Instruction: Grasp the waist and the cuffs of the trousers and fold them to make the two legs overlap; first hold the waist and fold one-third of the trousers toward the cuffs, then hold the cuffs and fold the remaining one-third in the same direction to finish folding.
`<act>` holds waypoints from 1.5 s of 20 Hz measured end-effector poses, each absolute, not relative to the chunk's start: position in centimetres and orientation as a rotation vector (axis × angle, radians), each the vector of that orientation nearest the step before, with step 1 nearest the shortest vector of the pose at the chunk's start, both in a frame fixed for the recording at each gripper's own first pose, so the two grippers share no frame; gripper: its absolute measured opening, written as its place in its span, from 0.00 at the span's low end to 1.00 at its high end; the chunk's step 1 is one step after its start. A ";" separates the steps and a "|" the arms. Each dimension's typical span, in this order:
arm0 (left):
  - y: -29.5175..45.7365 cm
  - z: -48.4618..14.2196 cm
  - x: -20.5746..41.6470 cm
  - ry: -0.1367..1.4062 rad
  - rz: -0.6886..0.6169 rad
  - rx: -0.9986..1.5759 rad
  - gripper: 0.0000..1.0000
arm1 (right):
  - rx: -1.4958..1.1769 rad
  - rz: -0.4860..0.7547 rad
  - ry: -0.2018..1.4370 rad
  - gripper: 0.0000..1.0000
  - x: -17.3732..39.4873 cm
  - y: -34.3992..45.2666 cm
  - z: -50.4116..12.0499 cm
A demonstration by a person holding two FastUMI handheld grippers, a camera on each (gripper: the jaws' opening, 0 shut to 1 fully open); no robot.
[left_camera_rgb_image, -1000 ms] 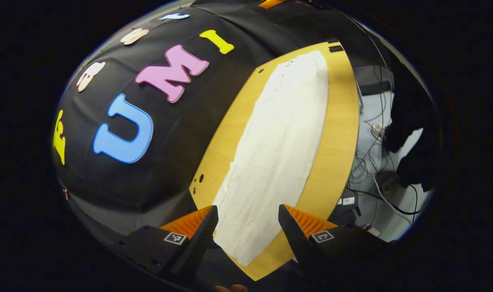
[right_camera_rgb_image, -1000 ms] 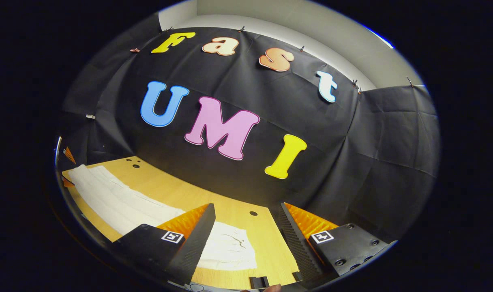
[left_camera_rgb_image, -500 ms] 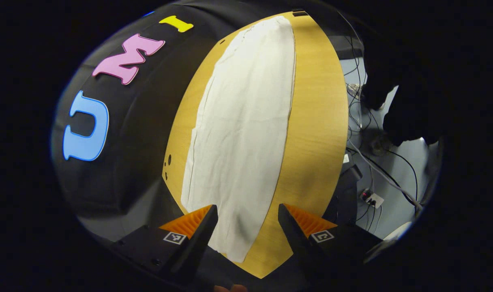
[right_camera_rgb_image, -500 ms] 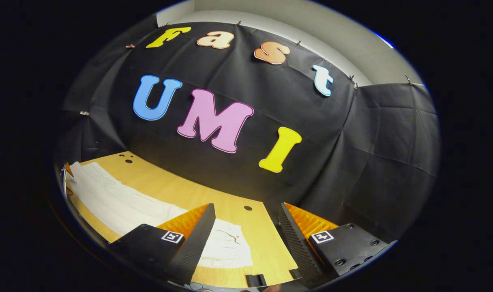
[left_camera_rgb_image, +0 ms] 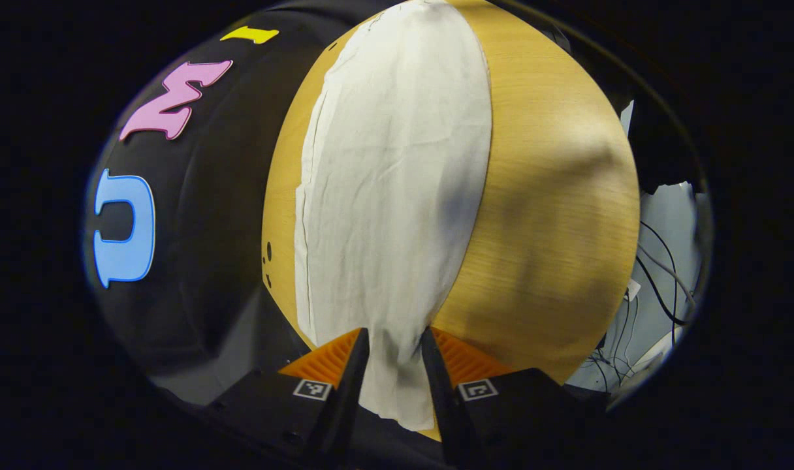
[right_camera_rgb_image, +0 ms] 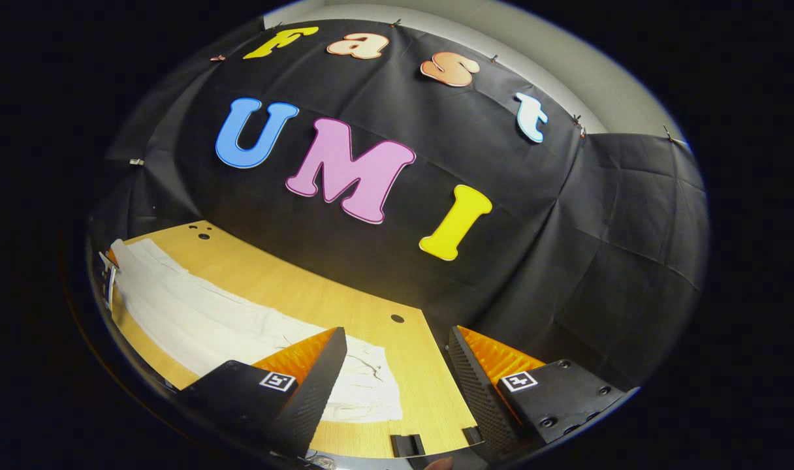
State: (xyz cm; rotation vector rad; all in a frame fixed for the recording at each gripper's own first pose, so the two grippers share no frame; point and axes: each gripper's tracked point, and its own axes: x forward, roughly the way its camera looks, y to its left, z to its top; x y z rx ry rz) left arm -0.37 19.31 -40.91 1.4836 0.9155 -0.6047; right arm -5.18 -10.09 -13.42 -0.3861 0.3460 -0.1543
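White trousers [left_camera_rgb_image: 390,196] flat on wooden table [left_camera_rgb_image: 547,215], long axis running bottom to top of left gripper view. Left gripper [left_camera_rgb_image: 392,352] narrowed around near end, contact unclear. Right gripper [right_camera_rgb_image: 397,365] wide apart, empty, above trousers' other end at lower left.

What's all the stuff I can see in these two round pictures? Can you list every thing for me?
trousers: one pair, off-white, lying flat lengthwise on the table, one end between the left gripper's fingers.
table: one, light wood, small holes near its edges.
booth wall: one, black cloth, behind the table.
cables: several, dark and pale, on the floor beyond the table in the left gripper view.
left gripper: one, low over the trousers' near end, fingers narrowed on either side of the cloth.
right gripper: one, fingers wide apart, above the trousers' other end.
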 end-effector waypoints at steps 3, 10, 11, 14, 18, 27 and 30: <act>19.3 -41.5 -0.5 0.992 -0.614 1.444 0.11 | -0.428 -0.154 0.382 0.98 -6.1 -11.2 -15.5; 19.2 -41.4 -0.6 1.028 -0.619 1.418 0.06 | -0.764 0.118 0.553 0.97 -9.0 -11.3 -24.3; 19.3 -41.4 -0.5 1.027 -0.622 1.423 0.06 | -0.815 0.164 0.579 0.96 -9.3 -11.5 -26.0; 19.2 -41.4 -0.4 1.020 -0.622 1.433 0.05 | -0.947 0.303 0.653 0.96 -9.7 -11.9 -30.7; 19.2 -41.4 -0.4 1.026 -0.626 1.441 0.06 | -1.106 0.479 0.704 0.95 -9.2 -11.9 -35.8; 19.1 -41.4 -0.3 1.016 -0.641 1.451 0.06 | -1.325 0.655 0.731 0.88 -8.1 -13.1 -42.8; 19.1 -41.5 -0.3 1.026 -0.643 1.437 0.06 | -1.329 0.653 0.709 0.87 -5.9 -12.7 -43.5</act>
